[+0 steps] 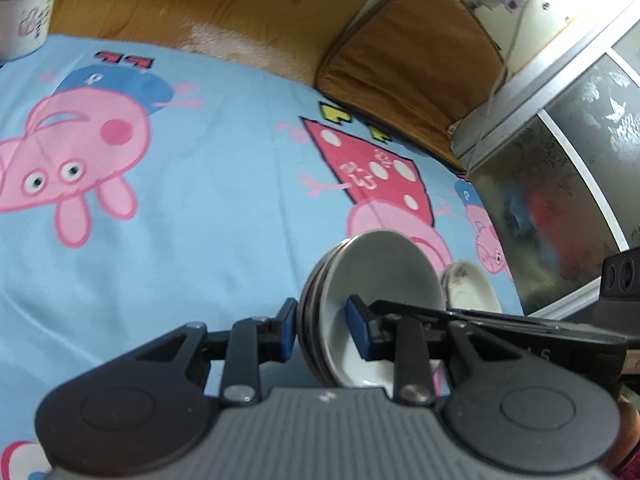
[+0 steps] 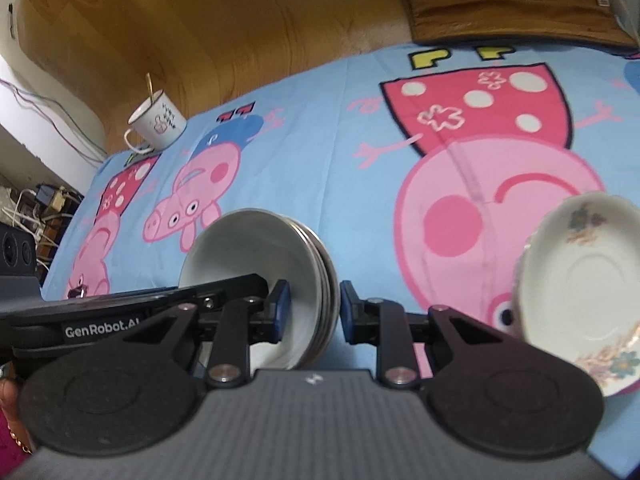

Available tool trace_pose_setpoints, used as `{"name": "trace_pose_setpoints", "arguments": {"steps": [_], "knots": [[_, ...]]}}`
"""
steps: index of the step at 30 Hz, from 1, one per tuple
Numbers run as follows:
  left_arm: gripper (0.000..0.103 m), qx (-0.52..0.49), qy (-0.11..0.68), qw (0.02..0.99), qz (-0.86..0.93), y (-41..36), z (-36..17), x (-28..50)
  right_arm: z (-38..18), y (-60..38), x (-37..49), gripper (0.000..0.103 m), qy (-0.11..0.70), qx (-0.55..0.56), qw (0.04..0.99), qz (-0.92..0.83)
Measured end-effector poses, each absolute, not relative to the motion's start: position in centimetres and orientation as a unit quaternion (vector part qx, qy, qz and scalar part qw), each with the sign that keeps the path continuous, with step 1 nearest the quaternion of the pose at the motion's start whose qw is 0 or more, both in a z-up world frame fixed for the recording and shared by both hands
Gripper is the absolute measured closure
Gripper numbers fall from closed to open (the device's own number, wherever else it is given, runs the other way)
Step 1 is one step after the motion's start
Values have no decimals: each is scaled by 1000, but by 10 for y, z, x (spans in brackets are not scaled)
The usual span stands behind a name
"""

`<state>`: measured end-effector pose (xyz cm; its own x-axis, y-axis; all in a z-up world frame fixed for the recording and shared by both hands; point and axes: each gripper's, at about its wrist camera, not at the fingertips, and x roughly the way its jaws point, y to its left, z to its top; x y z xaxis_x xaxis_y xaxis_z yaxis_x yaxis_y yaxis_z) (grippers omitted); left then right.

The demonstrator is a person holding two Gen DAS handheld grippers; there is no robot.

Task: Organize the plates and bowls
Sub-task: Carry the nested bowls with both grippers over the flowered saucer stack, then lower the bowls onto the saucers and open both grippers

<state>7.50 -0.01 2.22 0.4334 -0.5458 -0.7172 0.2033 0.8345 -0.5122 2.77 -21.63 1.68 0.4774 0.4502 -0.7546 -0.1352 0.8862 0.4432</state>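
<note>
A stack of grey-white bowls with dark rims (image 1: 384, 276) stands tilted over the blue cartoon cloth; it also shows in the right wrist view (image 2: 256, 248). My left gripper (image 1: 324, 330) straddles one side of the stack's rim, one blue pad inside, one outside. My right gripper (image 2: 314, 312) straddles the opposite side of the rim the same way. Small gaps show beside the pads, so the grip is unclear. A white floral saucer (image 2: 588, 292) lies to the right, also seen behind the stack in the left wrist view (image 1: 472, 284).
A white enamel mug (image 2: 158, 122) with a spoon stands at the cloth's far left corner, also in the left wrist view (image 1: 26, 16). A brown cushion (image 1: 408, 56) lies at the far right. A frosted glass door (image 1: 568, 168) stands to the right.
</note>
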Motion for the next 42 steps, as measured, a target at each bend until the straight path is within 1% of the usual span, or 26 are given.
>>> {"name": "trace_pose_setpoints", "arguments": {"steps": [6,14,23,30,33,35,36,38,41,42], "knots": [[76,-162,482,823,-252,-35,41,85,34,-244,21,74,463,172,856,152],[75,-131,477,815,-302,-104,59,96,55,-296,6,74,433,180,877,100],[75,-105,496,794,-336,-170,45,100,46,-352,-9,74,434,204,876,49],[75,-94,521,781,-330,-188,21,105,22,-373,-8,74,451,227,863,37],[74,-77,522,788,-317,-192,17,108,17,-373,-6,79,453,220,863,34],[72,-75,526,788,-313,-192,15,110,15,-374,-4,80,451,217,865,34],[72,-75,526,789,-310,-192,14,111,16,-375,-3,77,448,219,866,35],[62,-79,519,791,-314,-191,17,111,17,-376,-1,76,440,221,870,34],[53,-79,507,798,-316,-188,25,107,19,-374,1,76,433,212,876,29],[53,-76,502,802,-315,-187,27,106,20,-372,1,76,432,208,877,28]]}}
